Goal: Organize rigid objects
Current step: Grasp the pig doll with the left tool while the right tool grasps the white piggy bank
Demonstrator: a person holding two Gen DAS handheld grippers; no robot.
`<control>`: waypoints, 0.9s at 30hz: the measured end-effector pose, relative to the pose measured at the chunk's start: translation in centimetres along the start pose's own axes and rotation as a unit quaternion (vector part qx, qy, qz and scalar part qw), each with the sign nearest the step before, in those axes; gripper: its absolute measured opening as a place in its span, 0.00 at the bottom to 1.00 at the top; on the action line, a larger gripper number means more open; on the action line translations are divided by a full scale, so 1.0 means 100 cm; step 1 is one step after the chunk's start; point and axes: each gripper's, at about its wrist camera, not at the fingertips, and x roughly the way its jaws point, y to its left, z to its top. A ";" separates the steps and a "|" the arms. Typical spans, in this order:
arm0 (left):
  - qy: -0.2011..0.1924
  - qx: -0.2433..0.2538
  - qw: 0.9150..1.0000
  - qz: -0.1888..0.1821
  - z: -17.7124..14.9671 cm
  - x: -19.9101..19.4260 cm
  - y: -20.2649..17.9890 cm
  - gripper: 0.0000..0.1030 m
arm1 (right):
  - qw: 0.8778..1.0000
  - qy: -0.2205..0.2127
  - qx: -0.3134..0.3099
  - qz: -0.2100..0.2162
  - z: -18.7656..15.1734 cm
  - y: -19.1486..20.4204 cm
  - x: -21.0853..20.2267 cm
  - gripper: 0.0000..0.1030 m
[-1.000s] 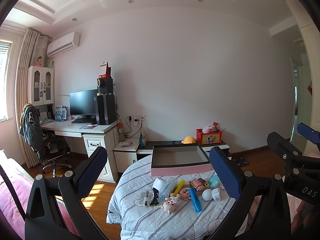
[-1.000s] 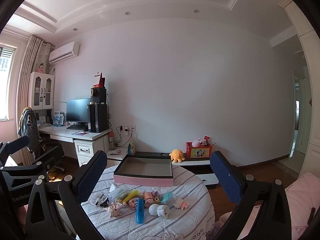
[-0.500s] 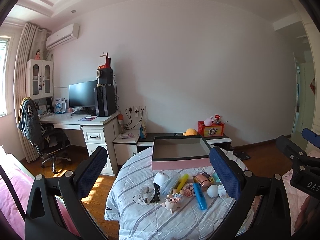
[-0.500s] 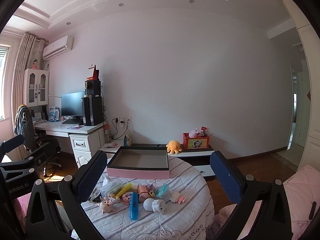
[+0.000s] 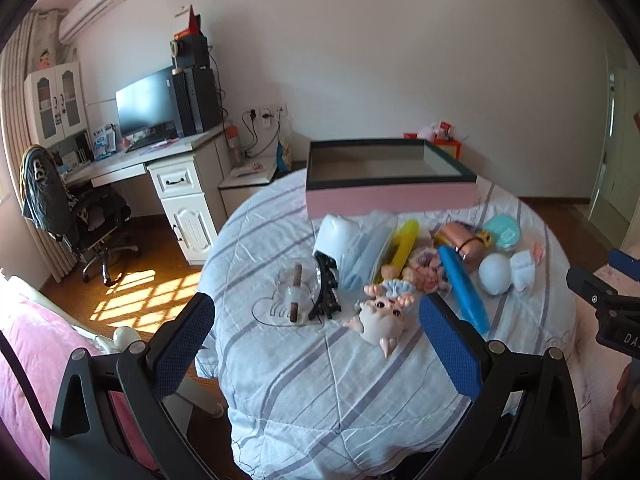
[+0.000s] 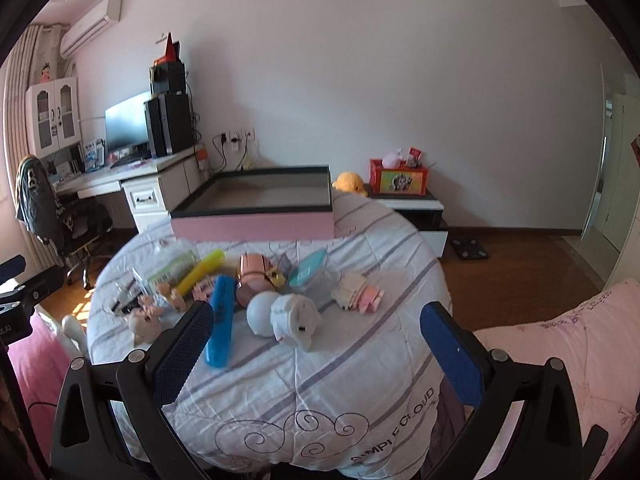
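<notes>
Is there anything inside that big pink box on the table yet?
The pink box looks empty: only its bare grey floor shows, seen from the right wrist. The strip just behind its near wall is hidden, so something small there cannot be ruled out.

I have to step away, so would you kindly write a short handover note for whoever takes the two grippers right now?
Left gripper: open, empty, above the table's near edge.
Right gripper: open, empty, likewise.
Pink box: at the far side of the round table, nothing visible inside.
Toys lie loose before it: blue case, yellow tube, white pig, pale ball, teal container, copper cup.
Done: nothing boxed.
Left: everything.
</notes>
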 end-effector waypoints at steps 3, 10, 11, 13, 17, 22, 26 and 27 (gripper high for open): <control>0.030 0.023 0.999 -0.002 -0.010 0.031 -0.015 1.00 | 1.000 0.026 0.001 0.006 -0.012 -0.005 0.025 1.00; 0.081 0.021 0.996 -0.037 -0.011 0.084 -0.027 0.81 | 0.998 0.049 0.005 0.028 -0.016 -0.012 0.055 1.00; 0.089 0.016 0.994 -0.054 -0.010 0.091 -0.028 0.69 | 0.998 0.052 0.006 0.031 -0.016 -0.011 0.058 1.00; 0.100 0.015 0.993 -0.059 -0.010 0.100 -0.031 0.66 | 0.998 0.056 0.006 0.042 -0.013 -0.010 0.068 1.00; 0.090 0.028 0.994 -0.061 -0.010 0.099 -0.038 0.56 | 0.997 0.058 0.003 0.056 -0.009 -0.006 0.081 0.99; 0.093 0.018 0.992 -0.088 -0.010 0.092 -0.030 0.56 | 0.994 0.072 0.004 0.087 -0.003 -0.006 0.099 0.86; 0.091 0.003 0.988 -0.123 -0.011 0.083 -0.023 0.55 | 0.989 0.083 -0.005 0.122 -0.004 0.000 0.108 0.52; 0.089 0.000 0.987 -0.130 -0.010 0.081 -0.022 0.55 | 0.990 0.081 -0.011 0.119 -0.005 0.002 0.108 0.52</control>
